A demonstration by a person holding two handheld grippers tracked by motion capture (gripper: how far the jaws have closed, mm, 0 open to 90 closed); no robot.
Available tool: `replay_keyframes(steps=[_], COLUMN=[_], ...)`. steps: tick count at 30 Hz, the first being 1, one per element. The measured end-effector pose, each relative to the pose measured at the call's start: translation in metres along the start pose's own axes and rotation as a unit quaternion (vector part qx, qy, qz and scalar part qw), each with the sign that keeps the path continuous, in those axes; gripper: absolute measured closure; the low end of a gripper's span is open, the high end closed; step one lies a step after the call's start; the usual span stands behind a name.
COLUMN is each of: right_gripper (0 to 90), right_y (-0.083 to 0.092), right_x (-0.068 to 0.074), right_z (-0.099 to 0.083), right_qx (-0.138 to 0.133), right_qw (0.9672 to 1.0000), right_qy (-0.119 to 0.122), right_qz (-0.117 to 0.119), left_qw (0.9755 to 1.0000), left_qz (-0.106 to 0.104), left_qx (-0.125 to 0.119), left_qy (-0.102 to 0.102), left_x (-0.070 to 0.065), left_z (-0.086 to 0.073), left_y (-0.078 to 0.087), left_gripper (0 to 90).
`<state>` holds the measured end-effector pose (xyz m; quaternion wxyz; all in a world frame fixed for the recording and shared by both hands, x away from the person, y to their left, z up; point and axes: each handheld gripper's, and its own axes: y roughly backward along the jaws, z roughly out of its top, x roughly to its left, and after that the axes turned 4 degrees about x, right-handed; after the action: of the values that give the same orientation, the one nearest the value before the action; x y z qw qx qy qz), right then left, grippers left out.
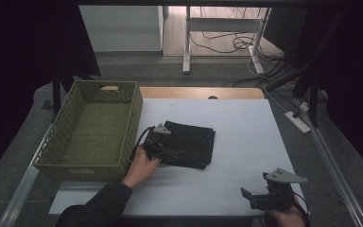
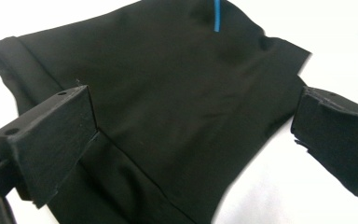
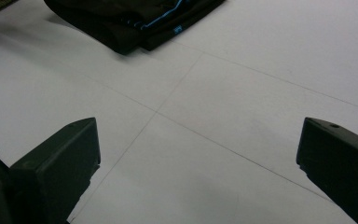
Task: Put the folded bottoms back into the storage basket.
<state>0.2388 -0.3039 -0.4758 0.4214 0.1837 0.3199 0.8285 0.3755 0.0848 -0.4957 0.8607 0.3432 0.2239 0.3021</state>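
A folded black garment [image 1: 191, 143] with thin blue trim lies on the white table [image 1: 246, 123], just right of the basket. My left gripper [image 1: 163, 146] rests over its left edge, jaws wide apart. In the left gripper view the black garment [image 2: 177, 102] spreads under my left gripper [image 2: 191, 140], one jaw over the cloth, the other over bare table. My right gripper [image 1: 250, 196] hovers open near the table's front right edge, nothing between its jaws. In the right gripper view the garment [image 3: 135, 18] lies far ahead of my right gripper [image 3: 198, 158].
A green woven basket [image 1: 97, 130] stands at the table's left side, with nothing visible inside. A wooden strip [image 1: 201, 92] runs along the table's far edge. Cables and desk legs [image 1: 236, 42] lie on the floor beyond. A power strip [image 1: 298, 121] sits at the right.
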Motion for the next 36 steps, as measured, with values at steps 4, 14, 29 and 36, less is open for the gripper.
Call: replay_keyframes(steps=[4, 14, 29, 36], right_gripper=[0.3, 0.3, 0.3, 0.3], right_y=[0.0, 0.0, -0.001, -0.001], right_x=[0.0, 0.0, 0.0, 0.0], right_z=[0.0, 0.0, 0.0, 0.0], right_qx=[0.001, 0.001, 0.003, 0.003], right_qw=[1.0, 1.0, 1.0, 1.0], right_qy=[0.0, -0.001, 0.0, 0.0], right_qz=[0.0, 0.001, 0.003, 0.004], left_qw=[0.9999, 0.9995, 0.9955, 0.9912], left_qz=[0.002, 0.023, 0.071, 0.088], left_qx=[-0.003, 0.001, 0.029, 0.045], left_qy=[0.012, 0.023, 0.057, 0.088], left_x=[0.009, 0.028, 0.055, 0.071], left_z=[0.005, 0.019, 0.027, 0.026], left_y=[-0.005, -0.014, -0.033, -0.044], left_gripper=[0.3, 0.3, 4.0, 9.7])
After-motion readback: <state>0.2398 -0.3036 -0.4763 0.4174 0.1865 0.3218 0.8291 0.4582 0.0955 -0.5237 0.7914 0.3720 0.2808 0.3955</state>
